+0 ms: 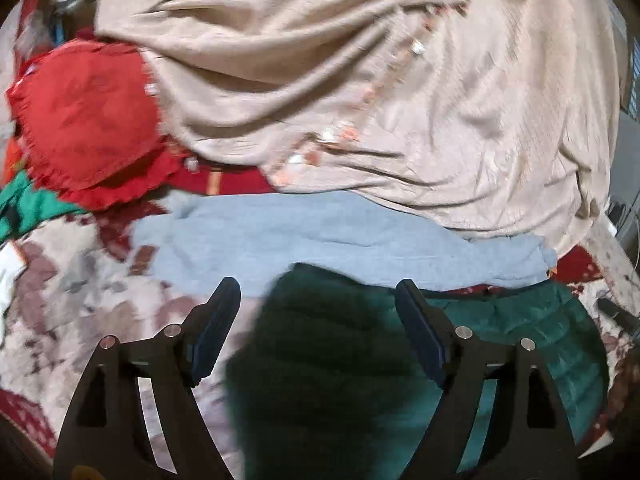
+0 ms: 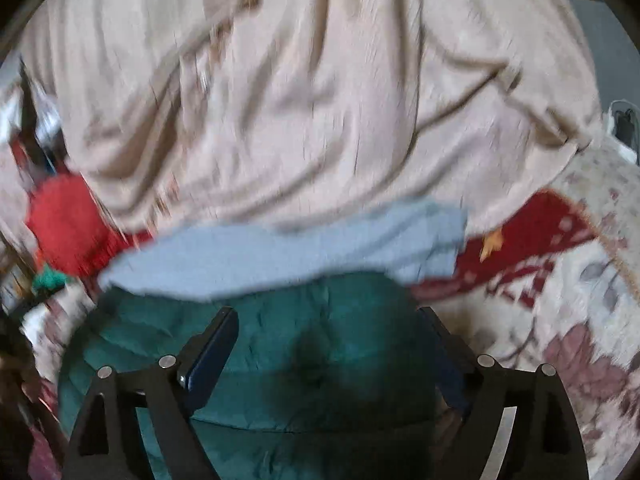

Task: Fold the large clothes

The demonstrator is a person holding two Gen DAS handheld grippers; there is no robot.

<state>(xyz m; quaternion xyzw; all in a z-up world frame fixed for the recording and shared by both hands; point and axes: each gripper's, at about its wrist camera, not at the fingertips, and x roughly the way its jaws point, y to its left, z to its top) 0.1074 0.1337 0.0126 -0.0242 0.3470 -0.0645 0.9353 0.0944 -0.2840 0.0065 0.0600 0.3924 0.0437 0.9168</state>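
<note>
Left wrist view shows my left gripper point(image 1: 318, 292) spread empty, like my right gripper point(image 2: 328, 320), over the green garment point(image 1: 520, 320) at six o'clock, apparently just laid down, beige cloth point(image 1: 320, 80) at twelve.

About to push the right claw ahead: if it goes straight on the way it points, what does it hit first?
Most likely the dark green quilted garment lying below the open right claw; the light blue cloth lies just beyond. Blur makes depth uncertain.

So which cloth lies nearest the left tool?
The dark green quilted garment, directly under the left tool; the grey cloth and beige garment lie farther ahead.
</note>
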